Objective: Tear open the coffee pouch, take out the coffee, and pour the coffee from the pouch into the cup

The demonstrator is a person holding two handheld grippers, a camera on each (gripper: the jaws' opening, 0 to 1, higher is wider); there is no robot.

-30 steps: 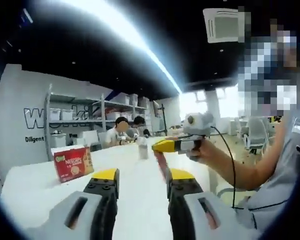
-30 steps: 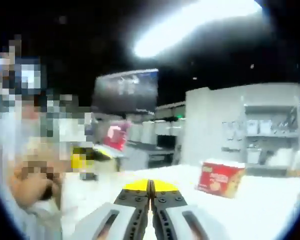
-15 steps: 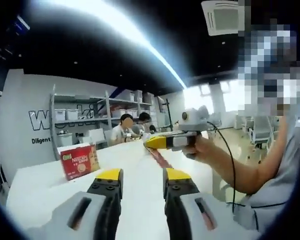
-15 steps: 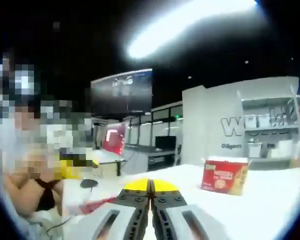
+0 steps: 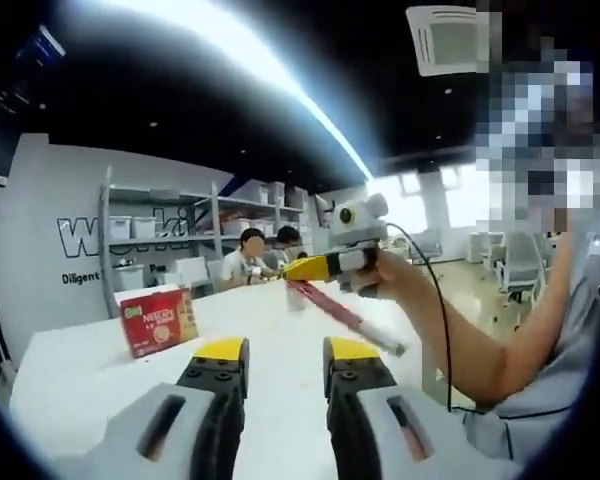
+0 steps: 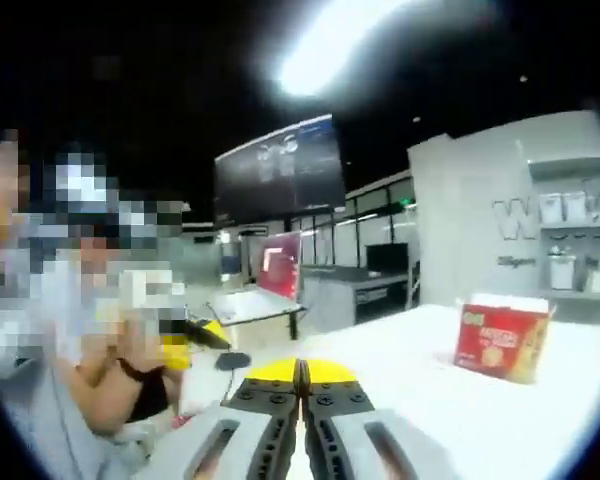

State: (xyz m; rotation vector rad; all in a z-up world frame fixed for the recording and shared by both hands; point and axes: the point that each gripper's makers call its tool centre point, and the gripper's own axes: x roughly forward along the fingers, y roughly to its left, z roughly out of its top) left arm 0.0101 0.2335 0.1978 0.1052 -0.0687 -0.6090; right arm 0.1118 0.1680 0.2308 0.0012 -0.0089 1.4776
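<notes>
Pouch was held beyond the parted, empty left gripper, clamped by the closed right gripper.

Wall lettering: you can read large outlined "W" on the grey back wall, with "Diligent" in small dark print below it.
Box print: the red cardboard box on your white table carries blurred print, unreadable.

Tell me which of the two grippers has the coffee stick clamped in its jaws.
The right gripper, shut on the red coffee stick; the left gripper stands open, holding nothing.
</notes>
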